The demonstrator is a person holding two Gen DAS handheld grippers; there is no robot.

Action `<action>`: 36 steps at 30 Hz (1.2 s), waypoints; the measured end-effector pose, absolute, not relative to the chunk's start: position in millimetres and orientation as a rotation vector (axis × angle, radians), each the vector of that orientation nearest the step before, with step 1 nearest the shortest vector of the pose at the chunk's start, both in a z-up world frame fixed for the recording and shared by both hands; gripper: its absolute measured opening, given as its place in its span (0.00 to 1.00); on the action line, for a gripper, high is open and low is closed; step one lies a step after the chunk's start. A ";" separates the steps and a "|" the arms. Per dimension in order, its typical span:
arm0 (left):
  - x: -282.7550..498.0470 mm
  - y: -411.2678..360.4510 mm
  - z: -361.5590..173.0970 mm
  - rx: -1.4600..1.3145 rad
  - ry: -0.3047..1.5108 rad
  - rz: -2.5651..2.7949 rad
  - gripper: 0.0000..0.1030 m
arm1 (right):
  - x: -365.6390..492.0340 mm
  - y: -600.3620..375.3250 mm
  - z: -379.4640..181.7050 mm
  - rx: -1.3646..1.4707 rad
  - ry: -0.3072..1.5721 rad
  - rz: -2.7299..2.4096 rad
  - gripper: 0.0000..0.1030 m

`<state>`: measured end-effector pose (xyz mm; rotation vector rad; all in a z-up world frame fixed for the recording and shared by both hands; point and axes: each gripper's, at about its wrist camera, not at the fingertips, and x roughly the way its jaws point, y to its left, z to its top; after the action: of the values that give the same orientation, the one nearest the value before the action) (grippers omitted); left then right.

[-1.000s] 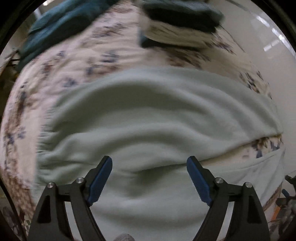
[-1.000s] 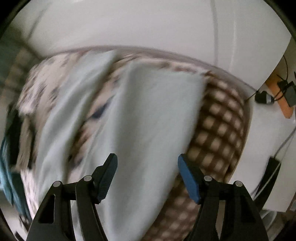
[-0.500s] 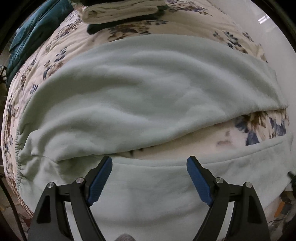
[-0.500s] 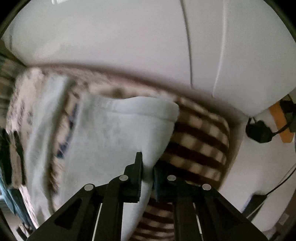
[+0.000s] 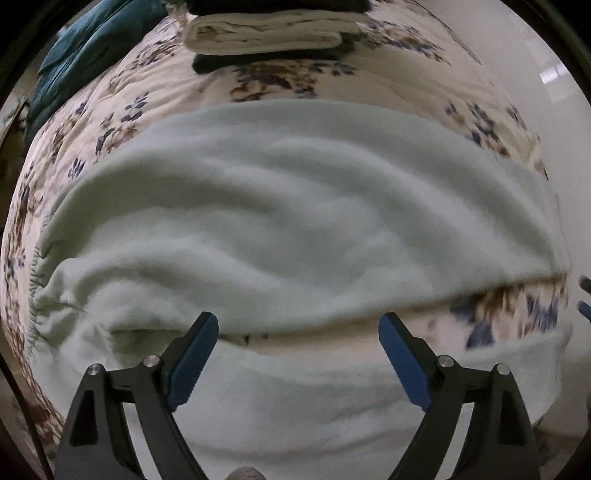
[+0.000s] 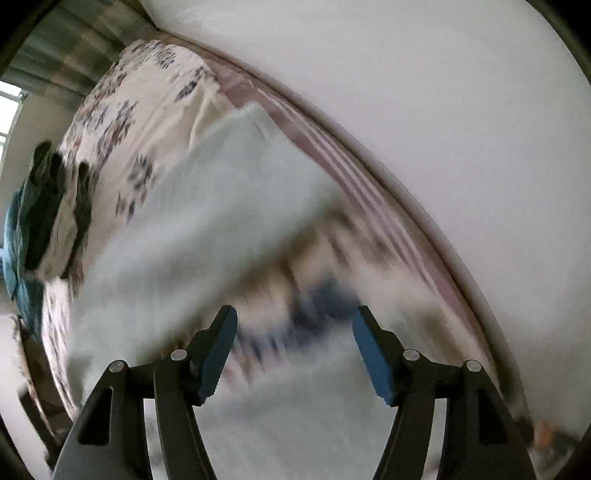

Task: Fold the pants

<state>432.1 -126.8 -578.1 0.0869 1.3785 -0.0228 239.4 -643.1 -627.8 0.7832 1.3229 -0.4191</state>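
- Left tongs: we find them spread wide, blue pads well apart, nothing between them. They hover low over the near leg of the pants, with the gap between the two legs just ahead of the tips.
- Right tongs: likewise spread wide and empty. The view is smeared with blur, so we cannot tell whether the pads touch the cloth beneath.
- Pants, pale mint fleece: laid out on the bed. In the left view the long axis runs side to side across the tongs, gathered waistband at the left edge, legs running off to the right. A wedge of floral cover shows between the legs, widening toward the right.
- Leg end: in the right view the far leg stretches away from the right tongs to its hem, which lies near the bed's far edge by the white wall.
- Relation we judge decisive: left tongs are nearer the waist and crotch, right tongs nearer the hems, so bringing one leg over the other would call for both together.
- Beyond the pants: a stack of folded laundry and a dark teal cloth at the far side of the bed.
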 end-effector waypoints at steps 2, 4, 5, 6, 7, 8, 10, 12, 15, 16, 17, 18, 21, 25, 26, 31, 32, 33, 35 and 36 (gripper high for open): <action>444.1 -124.3 -581.6 0.053 1.373 0.025 0.86 | 255.9 -663.2 -667.0 0.884 1.387 -0.486 0.66; 454.6 -121.0 -586.9 0.020 1.362 0.063 0.86 | 262.2 -680.8 -691.1 1.015 1.368 -0.510 0.56; 460.0 -119.5 -591.4 0.011 1.365 0.083 0.86 | 264.3 -684.6 -691.1 1.032 1.314 -0.515 0.34; 464.4 -118.5 -595.2 -0.001 1.370 0.093 0.86 | 264.3 -682.9 -685.4 0.995 1.288 -0.526 0.22; 470.3 -117.1 -599.8 -0.013 1.375 0.104 0.86 | 265.3 -679.8 -672.0 0.924 1.253 -0.544 0.11; 473.4 -116.9 -601.7 -0.013 1.379 0.111 0.86 | 264.7 -676.3 -655.7 0.852 1.214 -0.568 0.11; 479.7 -115.9 -604.9 -0.014 1.385 0.113 0.86 | 254.6 -678.4 -627.9 0.785 1.139 -0.622 0.10; 484.0 -114.5 -605.1 -0.014 1.382 0.116 0.86 | 243.4 -683.3 -617.4 0.783 1.131 -0.667 0.10; 488.2 -111.9 -602.6 -0.010 1.380 0.114 0.86 | 235.0 -673.1 -624.6 0.776 1.236 -0.719 0.10; 489.0 -110.3 -601.3 -0.005 1.380 0.116 0.86 | 237.7 -675.7 -634.8 0.781 1.284 -0.707 0.11; 488.9 -108.0 -599.8 -0.005 1.379 0.119 0.86 | 242.0 -676.6 -646.0 0.791 1.357 -0.672 0.13; 488.8 -104.7 -597.3 -0.008 1.377 0.120 0.86 | 244.7 -678.0 -653.4 0.815 1.419 -0.643 0.15; 488.2 -85.3 -581.5 -0.012 1.354 0.144 0.86 | 244.7 -679.9 -625.9 0.823 1.429 -0.605 0.35; 494.6 -43.0 -547.0 -0.011 1.291 0.155 0.86 | 258.7 -640.6 -568.1 0.731 1.373 -0.515 0.60; 499.4 -26.5 -535.8 -0.018 1.268 0.154 0.86 | 268.4 -617.4 -557.1 0.710 1.374 -0.453 0.61; 538.1 80.7 -497.5 -0.057 1.214 0.213 0.86 | 331.7 -475.0 -574.9 0.719 1.452 -0.108 0.65; 545.5 102.4 -495.4 -0.074 1.215 0.229 0.86 | 345.7 -442.3 -589.3 0.720 1.491 -0.047 0.65; 551.4 127.4 -497.3 -0.099 1.227 0.239 0.86 | 357.9 -411.7 -603.1 0.727 1.526 0.000 0.65; 565.8 183.2 -509.9 -0.167 1.285 0.269 0.86 | 373.6 -360.9 -622.4 0.742 1.567 0.078 0.65; 570.8 207.0 -518.5 -0.204 1.313 0.273 0.86 | 381.4 -336.7 -632.7 0.741 1.587 0.103 0.65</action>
<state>570.8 207.0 -518.5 -0.2041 1.3128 0.2732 381.4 -336.7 -632.7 0.7412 1.5866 0.1032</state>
